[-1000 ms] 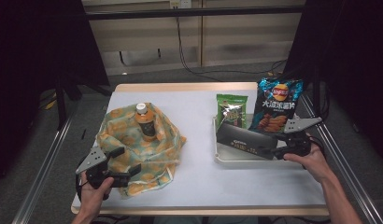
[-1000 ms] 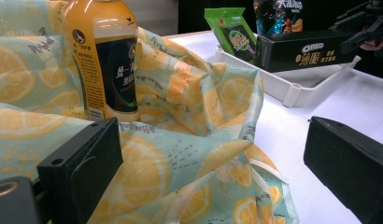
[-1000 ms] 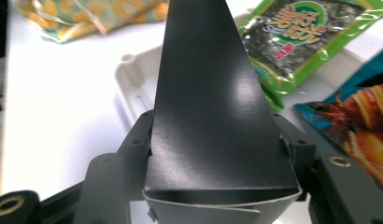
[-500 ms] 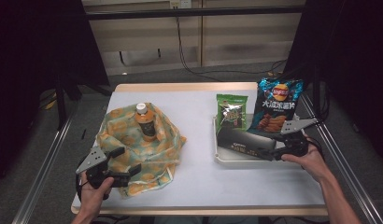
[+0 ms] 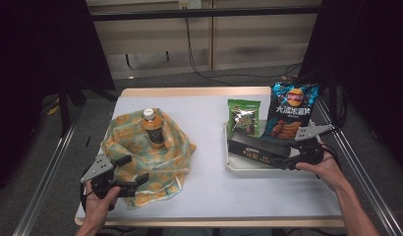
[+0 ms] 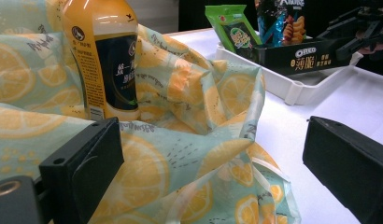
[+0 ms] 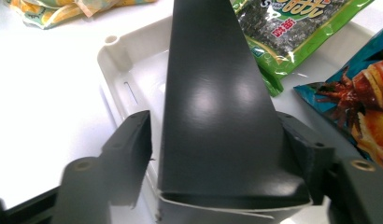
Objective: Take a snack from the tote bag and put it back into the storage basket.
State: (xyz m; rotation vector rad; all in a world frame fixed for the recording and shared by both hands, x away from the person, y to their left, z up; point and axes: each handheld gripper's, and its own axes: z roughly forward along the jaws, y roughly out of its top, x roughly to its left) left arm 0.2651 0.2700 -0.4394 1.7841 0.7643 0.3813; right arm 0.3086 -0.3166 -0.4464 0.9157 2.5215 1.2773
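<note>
Oreo box (image 5: 261,152), black and lying long-side in the white tray (image 5: 234,167), sits pinched at its end between my right gripper (image 5: 294,162), while my left gripper (image 5: 131,180) gapes over the orange-print cloth (image 5: 175,152); lifted by one end, it could sag or twist free.

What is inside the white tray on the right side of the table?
The white tray holds a black Oreo box, gripped by the right gripper, with a green seaweed packet and blue chip bag leaning at its back. The box hides the tray floor beneath it.
</note>
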